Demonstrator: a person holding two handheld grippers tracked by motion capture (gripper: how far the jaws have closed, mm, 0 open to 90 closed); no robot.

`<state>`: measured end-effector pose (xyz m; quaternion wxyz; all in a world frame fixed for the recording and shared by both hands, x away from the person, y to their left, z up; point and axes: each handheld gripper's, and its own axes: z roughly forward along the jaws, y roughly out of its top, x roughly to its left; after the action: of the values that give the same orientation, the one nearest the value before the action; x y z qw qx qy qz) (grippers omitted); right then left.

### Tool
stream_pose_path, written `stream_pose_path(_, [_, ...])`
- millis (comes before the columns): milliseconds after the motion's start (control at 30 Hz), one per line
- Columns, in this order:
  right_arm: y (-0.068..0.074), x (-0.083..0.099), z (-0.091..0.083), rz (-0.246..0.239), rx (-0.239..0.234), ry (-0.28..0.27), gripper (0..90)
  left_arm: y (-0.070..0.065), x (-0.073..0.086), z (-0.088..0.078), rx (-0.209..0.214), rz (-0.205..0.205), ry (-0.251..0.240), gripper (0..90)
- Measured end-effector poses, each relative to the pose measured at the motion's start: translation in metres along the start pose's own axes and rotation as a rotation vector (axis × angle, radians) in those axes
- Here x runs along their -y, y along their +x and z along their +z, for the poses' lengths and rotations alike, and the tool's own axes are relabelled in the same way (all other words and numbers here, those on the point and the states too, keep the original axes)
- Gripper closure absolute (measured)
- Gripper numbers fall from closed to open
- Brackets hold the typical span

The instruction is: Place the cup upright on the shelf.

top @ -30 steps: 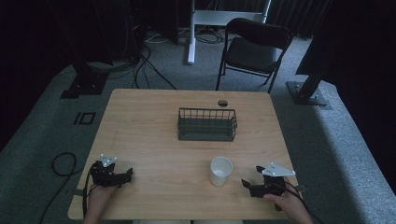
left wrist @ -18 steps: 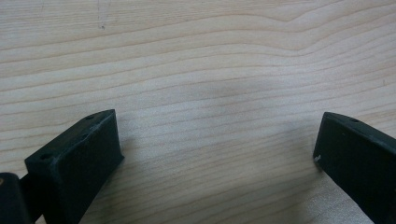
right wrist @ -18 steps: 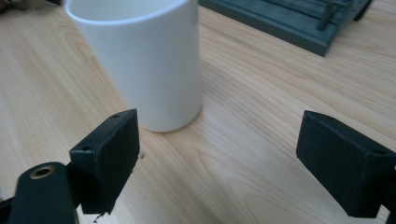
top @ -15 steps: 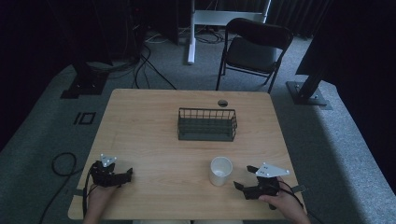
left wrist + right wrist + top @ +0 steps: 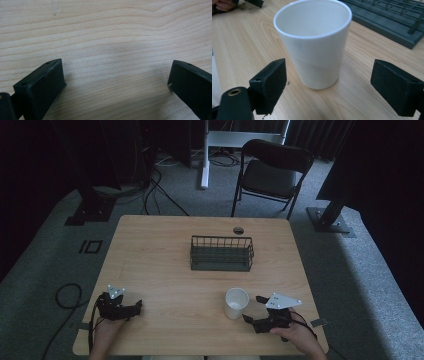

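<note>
Where the right gripper lies low at the near right of the wooden table, a white cup stands upright just ahead of its jaws. Jaws spread wide, nothing between them; in the right gripper view the cup sits centred in the gap, clear of both jaws, not touching either.

Cup: plain white, glossy, no handle seen. Tapers from a wide round mouth to a narrower base. Rim thin and smooth. Inside looks bare. Faint horizontal line across the wall about halfway down. Base flat on the wood.

Dark wire basket sits mid-table beyond the cup, well apart from it; its base edge and bars show behind the cup in the right gripper view.

Left gripper rests at the near left corner, held in the person's hand, far from the cup. Jaws also parted wide in the left gripper view, only bare wood grain between them.

Black folding chair stands past the far edge of the table.
</note>
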<state>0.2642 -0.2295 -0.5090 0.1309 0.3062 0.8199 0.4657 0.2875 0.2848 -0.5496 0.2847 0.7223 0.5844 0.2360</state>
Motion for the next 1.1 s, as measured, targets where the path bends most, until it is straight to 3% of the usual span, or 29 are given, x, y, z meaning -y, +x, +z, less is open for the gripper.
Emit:
stream_pose_path(367, [0.006, -0.007, 0.013, -0.021, -0.025, -0.023, 13.4, 0.0, 0.0, 0.0, 0.001, 0.002, 0.0, 0.9])
stream_pose_path(1100, [0.01, -0.02, 0.029, -0.044, -0.019, -0.07, 13.9, 0.0, 0.0, 0.0, 0.001, 0.002, 0.0, 0.9])
